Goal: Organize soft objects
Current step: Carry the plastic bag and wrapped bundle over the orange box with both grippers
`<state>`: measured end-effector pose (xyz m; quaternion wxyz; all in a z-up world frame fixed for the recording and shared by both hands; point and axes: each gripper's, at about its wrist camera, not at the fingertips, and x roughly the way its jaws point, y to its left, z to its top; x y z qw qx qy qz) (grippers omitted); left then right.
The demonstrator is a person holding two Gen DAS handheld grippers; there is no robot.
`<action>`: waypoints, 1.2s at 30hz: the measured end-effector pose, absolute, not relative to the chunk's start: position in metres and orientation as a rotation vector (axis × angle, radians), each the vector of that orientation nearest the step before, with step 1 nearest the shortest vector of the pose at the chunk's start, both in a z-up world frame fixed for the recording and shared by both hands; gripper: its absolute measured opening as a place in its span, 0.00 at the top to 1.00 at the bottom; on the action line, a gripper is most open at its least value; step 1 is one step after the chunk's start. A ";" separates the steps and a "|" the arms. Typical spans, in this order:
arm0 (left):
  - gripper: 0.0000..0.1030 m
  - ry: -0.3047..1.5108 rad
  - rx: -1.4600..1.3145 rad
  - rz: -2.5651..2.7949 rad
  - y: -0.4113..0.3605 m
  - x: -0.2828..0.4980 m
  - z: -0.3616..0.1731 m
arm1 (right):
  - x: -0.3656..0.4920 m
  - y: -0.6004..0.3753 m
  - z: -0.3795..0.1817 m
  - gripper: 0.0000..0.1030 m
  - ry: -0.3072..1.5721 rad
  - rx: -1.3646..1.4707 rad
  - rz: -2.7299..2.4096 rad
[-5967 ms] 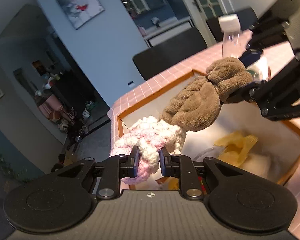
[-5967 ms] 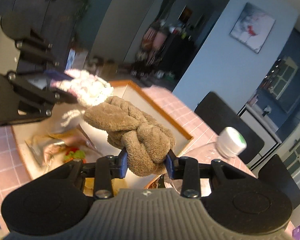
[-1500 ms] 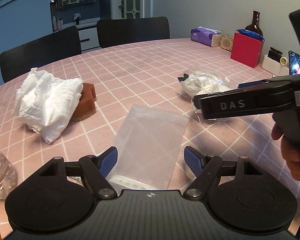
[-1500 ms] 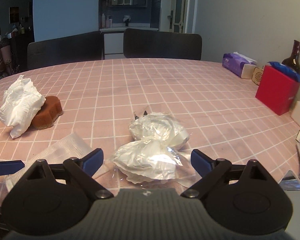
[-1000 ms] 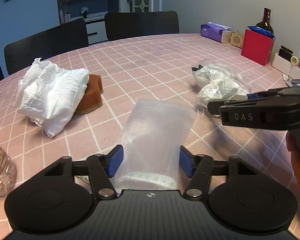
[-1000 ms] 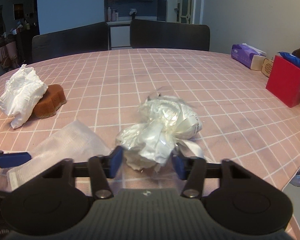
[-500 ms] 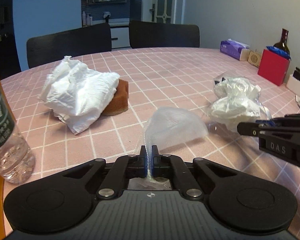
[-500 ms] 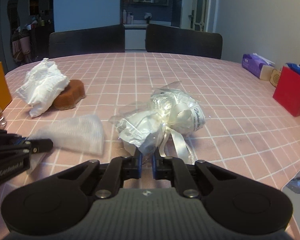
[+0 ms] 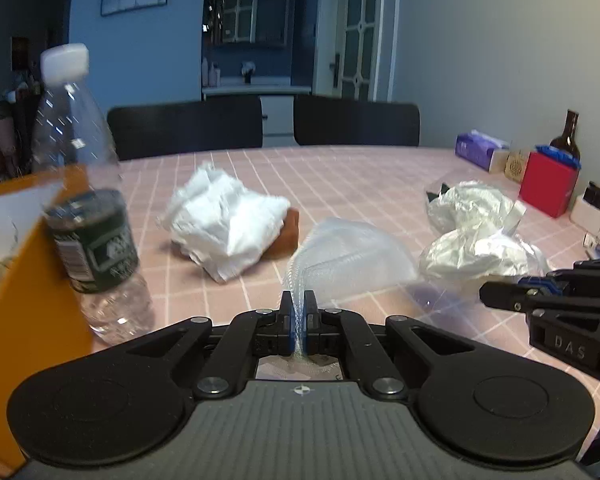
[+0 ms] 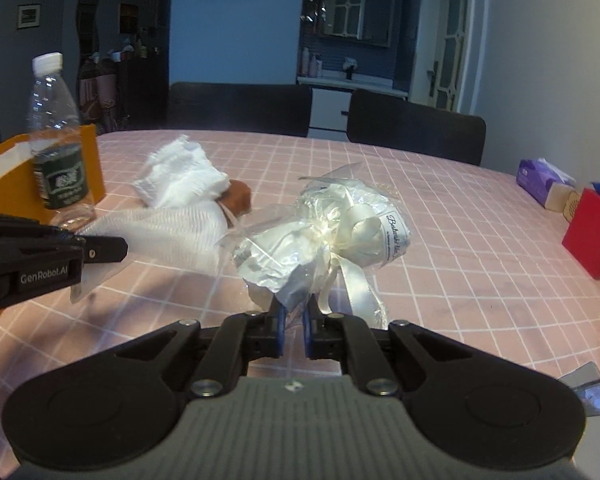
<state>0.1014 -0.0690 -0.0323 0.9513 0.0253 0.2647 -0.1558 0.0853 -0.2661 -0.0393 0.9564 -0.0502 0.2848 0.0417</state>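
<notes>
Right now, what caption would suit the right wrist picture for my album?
Right claw shut on a ribboned cellophane bundle above the pink checked table.

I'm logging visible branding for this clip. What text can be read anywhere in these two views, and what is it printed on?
"GenRobot.AI": side of the left tongs, seen from the right wrist.
"DAS": side of the right tongs, seen from the left wrist.
Script on the wrapped bundle's tag: too small to read.
Water bottle label: blurred, unreadable.

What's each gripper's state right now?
Left gripper: shut on translucent white mesh bag.
Right gripper: shut on clear plastic-wrapped bundle with cream ribbon.
</notes>
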 end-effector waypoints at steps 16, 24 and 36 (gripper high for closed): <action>0.98 0.330 -0.019 -0.230 -0.004 0.040 0.034 | 0.031 -0.220 0.019 0.94 0.438 -0.150 0.260; 0.98 0.291 -0.003 -0.138 0.031 0.030 0.046 | 0.023 -0.185 0.042 0.94 0.364 -0.179 0.378; 0.98 0.275 0.114 -0.041 0.068 0.035 0.069 | 0.037 -0.115 0.061 0.94 0.278 -0.305 0.512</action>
